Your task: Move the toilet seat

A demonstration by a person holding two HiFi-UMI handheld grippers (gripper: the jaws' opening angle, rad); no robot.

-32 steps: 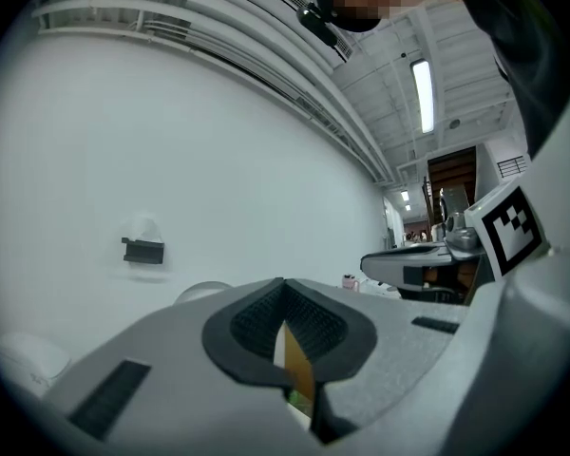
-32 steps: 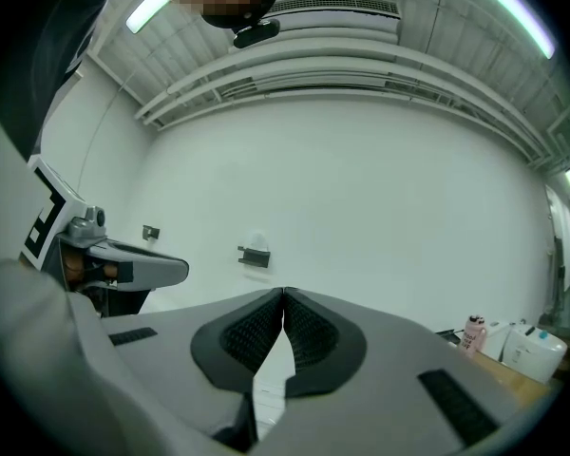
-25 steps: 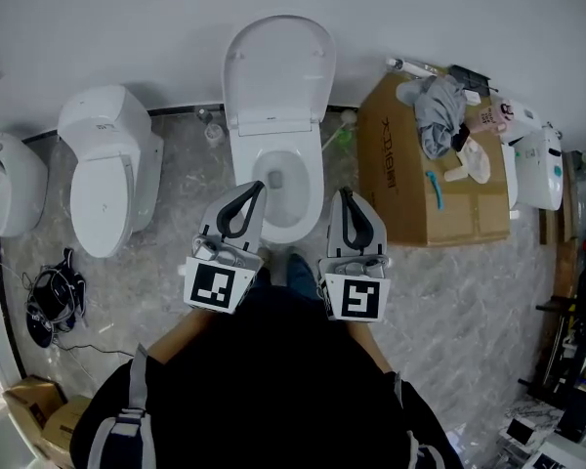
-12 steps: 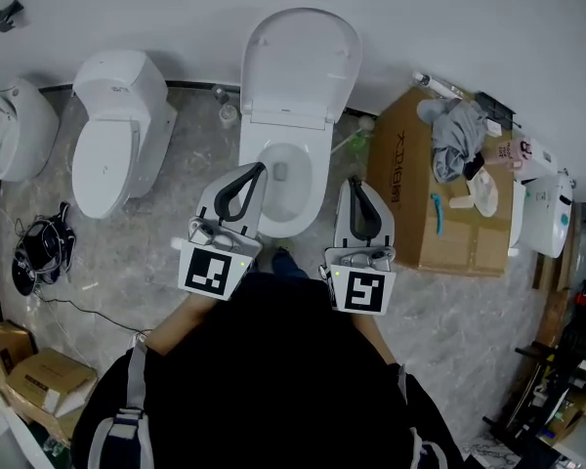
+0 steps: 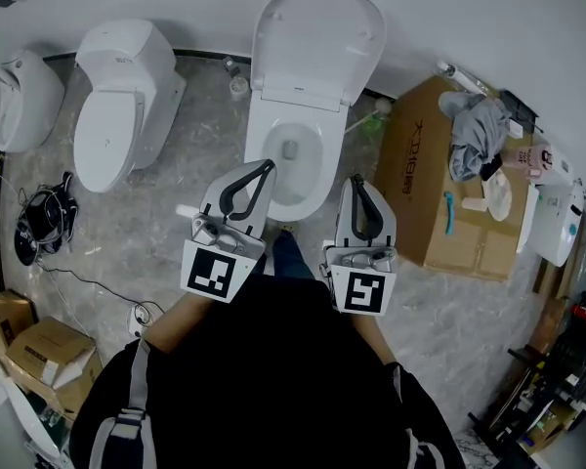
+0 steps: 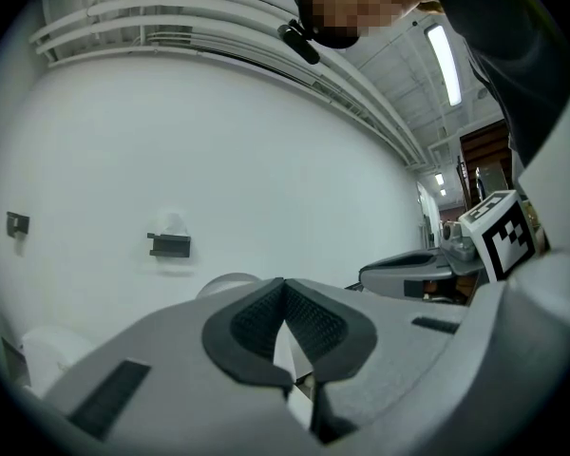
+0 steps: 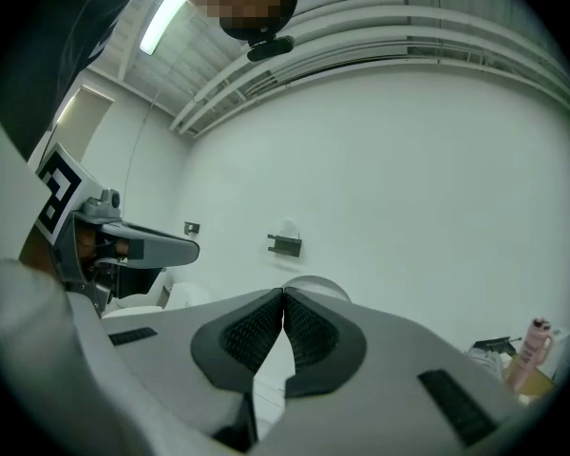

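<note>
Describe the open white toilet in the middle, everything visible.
Glossy white toilet, ceramic by its look, on the grey marbled floor, between a closed white toilet and a brown cardboard box. Oval lid raised against the wall; bowl open. Seat ring's position unclear. Left tongs and right tongs, shut and empty, flank its front.

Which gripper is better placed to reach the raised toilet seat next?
Left, by a small margin. The left gripper, shut and empty, points over the front rim of the bowl toward the upright toilet seat behind. The right gripper, also shut and empty, sits off the bowl to its right.
</note>
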